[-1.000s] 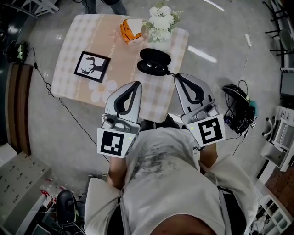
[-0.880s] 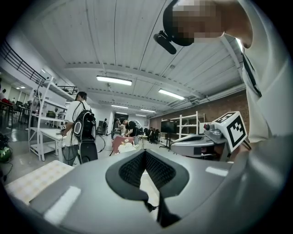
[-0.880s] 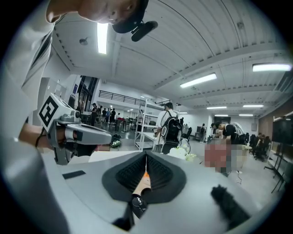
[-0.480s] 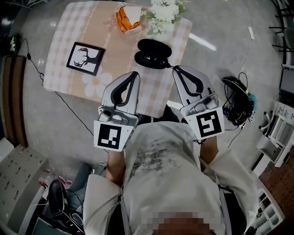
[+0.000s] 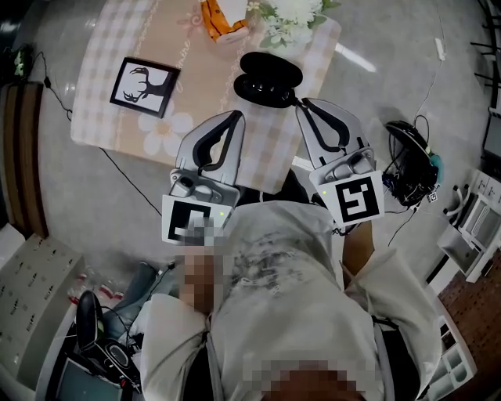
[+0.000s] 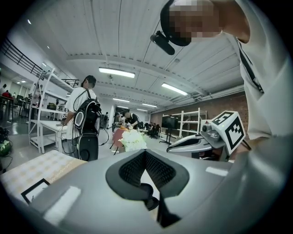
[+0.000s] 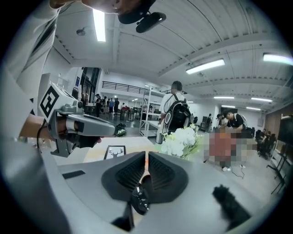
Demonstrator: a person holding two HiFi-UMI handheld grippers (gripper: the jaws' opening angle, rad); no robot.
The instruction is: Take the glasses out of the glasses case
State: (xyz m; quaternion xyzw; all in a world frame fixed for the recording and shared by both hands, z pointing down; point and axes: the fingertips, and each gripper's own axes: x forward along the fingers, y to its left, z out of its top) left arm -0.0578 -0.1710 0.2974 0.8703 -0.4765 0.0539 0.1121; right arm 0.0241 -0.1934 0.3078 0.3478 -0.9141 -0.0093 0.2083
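A black glasses case lies open on the checked tablecloth, lid up at the far side; I cannot make out the glasses inside it. My left gripper hovers just short of the case on its near-left, jaws shut and holding nothing. My right gripper hangs by the case's right end, also shut and holding nothing. In the left gripper view the closed jaws point past the dark case. In the right gripper view the closed jaws sit over the case.
A framed deer picture lies at the table's left. An orange box and white flowers stand at the far edge behind the case. Black gear and cables lie on the floor at right. People stand beyond the table.
Both grippers, still shut, have crept a little closer to the open case. The head view has shifted, so the table sits higher in the frame.
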